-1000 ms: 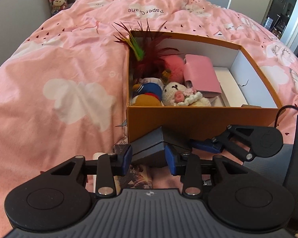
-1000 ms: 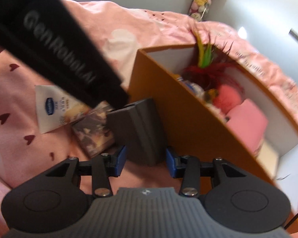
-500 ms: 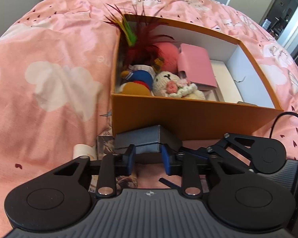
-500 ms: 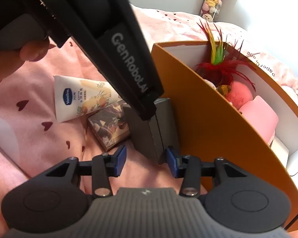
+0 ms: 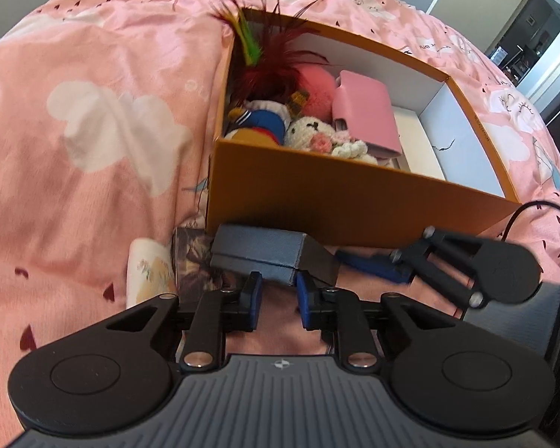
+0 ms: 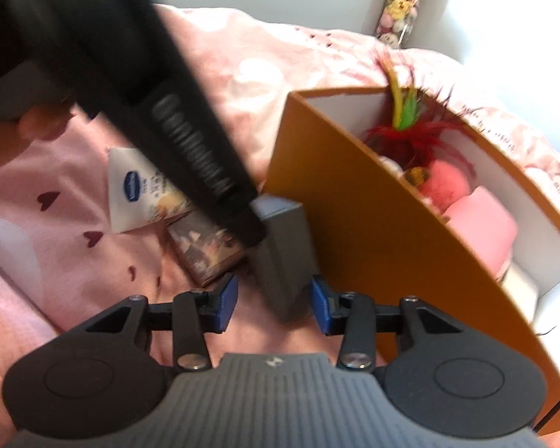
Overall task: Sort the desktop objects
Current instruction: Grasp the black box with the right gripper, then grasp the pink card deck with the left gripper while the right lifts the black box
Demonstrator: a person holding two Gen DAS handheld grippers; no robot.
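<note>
From the left wrist view, my left gripper [image 5: 277, 298] has its jaws closing around the near corner of the grey box [image 5: 257, 252], which lies on the pink bedspread [image 5: 93, 119] just ahead of the pads, against the outside wall of the orange storage box [image 5: 354, 201]. I see a sliver of gap beside the pads, so I judge they are not yet pressing. The risk: only a corner sits between the jaws, so the grey box may twist or squirt out as they shut, sliding onto the patterned card box [image 5: 190, 257] left of the jaws. The right gripper [image 5: 384, 267] shows to the right, beside the same box. Compared with a second ago, the jaws have narrowed a good deal and the view tips further down.

From the right wrist view, my right gripper [image 6: 273, 308] has its jaws spread, with the grey box [image 6: 285, 257] standing between them and clear space on the left side; no pad presses it that I can see. The left tool's black arm [image 6: 190, 149] crosses ahead, its tip at the box's far top. Both tools crowding one box could collide or shove it into the orange wall [image 6: 354, 224]. Since the earlier frame that arm has swung in, now covering much of the lotion tube [image 6: 138, 194].
</note>
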